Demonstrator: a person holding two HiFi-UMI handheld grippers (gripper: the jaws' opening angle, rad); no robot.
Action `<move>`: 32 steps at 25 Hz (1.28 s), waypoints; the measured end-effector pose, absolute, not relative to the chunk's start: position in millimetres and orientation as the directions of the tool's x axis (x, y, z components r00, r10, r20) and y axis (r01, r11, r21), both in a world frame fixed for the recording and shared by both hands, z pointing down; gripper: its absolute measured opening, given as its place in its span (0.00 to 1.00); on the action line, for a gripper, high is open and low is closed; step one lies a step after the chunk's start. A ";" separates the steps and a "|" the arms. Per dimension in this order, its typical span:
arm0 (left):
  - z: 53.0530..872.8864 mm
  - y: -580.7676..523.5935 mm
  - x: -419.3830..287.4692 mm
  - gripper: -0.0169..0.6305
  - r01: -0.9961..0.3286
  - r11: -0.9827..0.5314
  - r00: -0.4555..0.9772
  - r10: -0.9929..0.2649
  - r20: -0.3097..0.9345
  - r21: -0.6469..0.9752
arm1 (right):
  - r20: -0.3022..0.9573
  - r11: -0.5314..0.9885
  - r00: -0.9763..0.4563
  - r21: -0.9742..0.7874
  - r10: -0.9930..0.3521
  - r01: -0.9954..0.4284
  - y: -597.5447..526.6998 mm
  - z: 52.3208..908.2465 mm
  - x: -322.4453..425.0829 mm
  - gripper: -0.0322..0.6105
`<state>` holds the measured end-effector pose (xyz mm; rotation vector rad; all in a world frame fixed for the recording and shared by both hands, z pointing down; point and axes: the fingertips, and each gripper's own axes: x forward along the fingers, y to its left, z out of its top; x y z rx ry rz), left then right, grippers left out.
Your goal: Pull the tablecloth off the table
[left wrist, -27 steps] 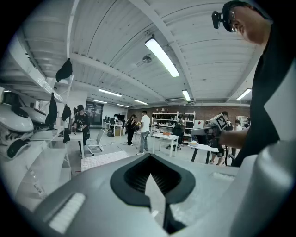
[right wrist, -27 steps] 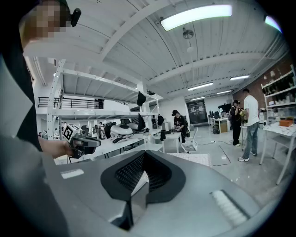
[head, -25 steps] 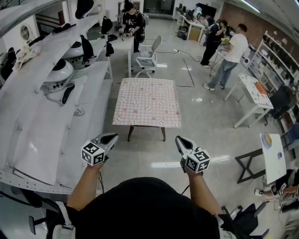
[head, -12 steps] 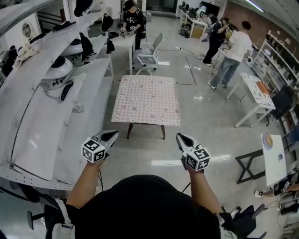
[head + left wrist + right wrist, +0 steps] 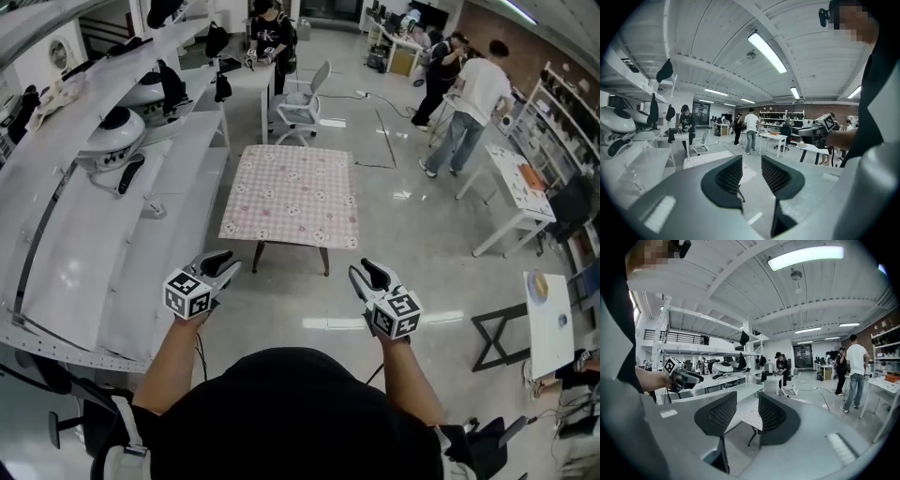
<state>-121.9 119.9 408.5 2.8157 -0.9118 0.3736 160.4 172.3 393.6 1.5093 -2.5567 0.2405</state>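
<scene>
A pink checked tablecloth [image 5: 292, 196] covers a small square table ahead of me; its dark legs [image 5: 324, 262] show below the near hem. My left gripper [image 5: 220, 263] and right gripper [image 5: 367, 274] hover side by side in the air, short of the table's near edge, both open and empty. Between the left gripper [image 5: 751, 174] jaws the cloth [image 5: 708, 159] lies far off. Through the right gripper [image 5: 746, 414] jaws I see the cloth's corner [image 5: 749, 414] and a table leg [image 5: 753, 435].
Long white shelving [image 5: 103, 216] with helmets and dark items runs along the left. A white office chair [image 5: 298, 111] stands beyond the table. A person at a far desk [image 5: 267, 37] and people [image 5: 469, 103] by white tables [image 5: 511, 192] are at the right. Grey floor surrounds the table.
The table has drawn a little closer and lower in the head view as I move toward it. Both grippers hold the same open pose.
</scene>
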 end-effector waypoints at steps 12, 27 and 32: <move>426.3 120.2 -104.5 0.48 -0.602 -0.794 0.776 -0.558 0.294 0.080 | 0.245 0.480 -0.479 -0.061 -0.843 -0.875 164.7 412.9 176.6 0.50; 440.3 80.6 -115.9 0.48 -0.606 -0.784 0.779 -0.553 0.295 0.130 | 0.290 0.461 -0.466 -0.088 -0.836 -0.883 127.1 431.2 170.7 0.53; 456.6 52.4 -127.5 0.48 -0.600 -0.786 0.780 -0.533 0.329 0.149 | 0.302 0.453 -0.455 -0.081 -0.838 -0.888 95.6 436.3 159.3 0.53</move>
